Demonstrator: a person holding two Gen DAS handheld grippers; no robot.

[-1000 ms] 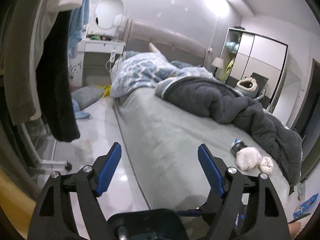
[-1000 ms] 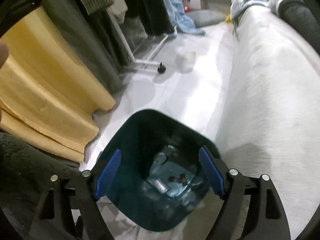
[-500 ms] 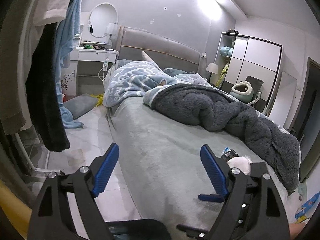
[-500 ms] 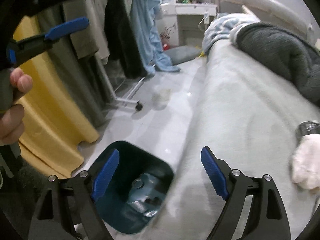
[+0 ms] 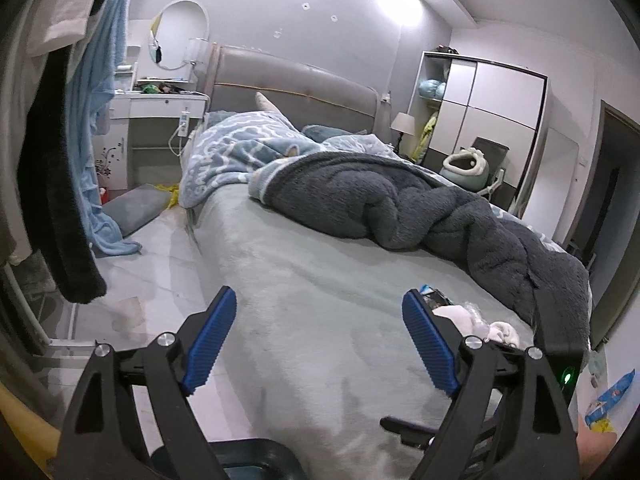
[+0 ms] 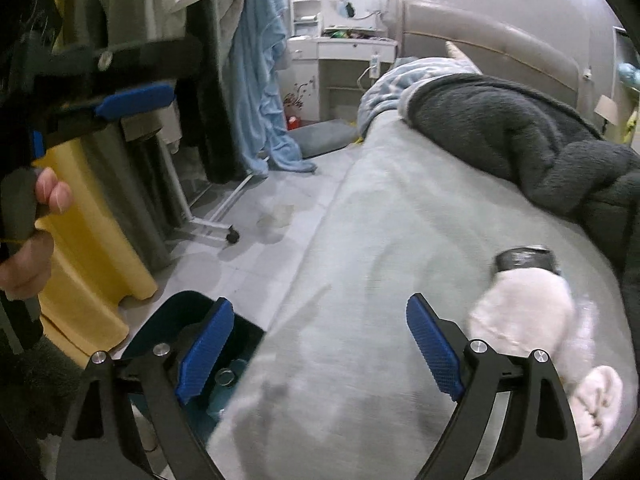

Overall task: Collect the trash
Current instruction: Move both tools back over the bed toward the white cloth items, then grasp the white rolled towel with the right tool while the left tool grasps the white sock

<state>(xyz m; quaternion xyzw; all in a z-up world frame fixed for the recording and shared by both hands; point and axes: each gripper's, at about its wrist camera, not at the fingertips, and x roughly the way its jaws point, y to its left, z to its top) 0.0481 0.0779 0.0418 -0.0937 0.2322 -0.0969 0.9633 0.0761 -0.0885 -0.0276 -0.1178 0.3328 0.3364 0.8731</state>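
1. Trash: a white crumpled wad (image 6: 524, 312) and a dark wrapper (image 6: 526, 259) lie on the bed (image 6: 380, 240), at the right gripper's (image 6: 320, 344) two o'clock.
2. Both grippers' jaws are opening with nothing between them, left gripper (image 5: 320, 340) too.
3. Dark bin (image 6: 160, 332), apparently holding scraps, stands at seven o'clock.

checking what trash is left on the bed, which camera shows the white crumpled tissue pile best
The right wrist view: the white crumpled tissue pile lies large and close on the bed, past the right jaw, with a dark wrapper just behind it. In the left wrist view the pile is small and partly hidden behind that gripper's right jaw.
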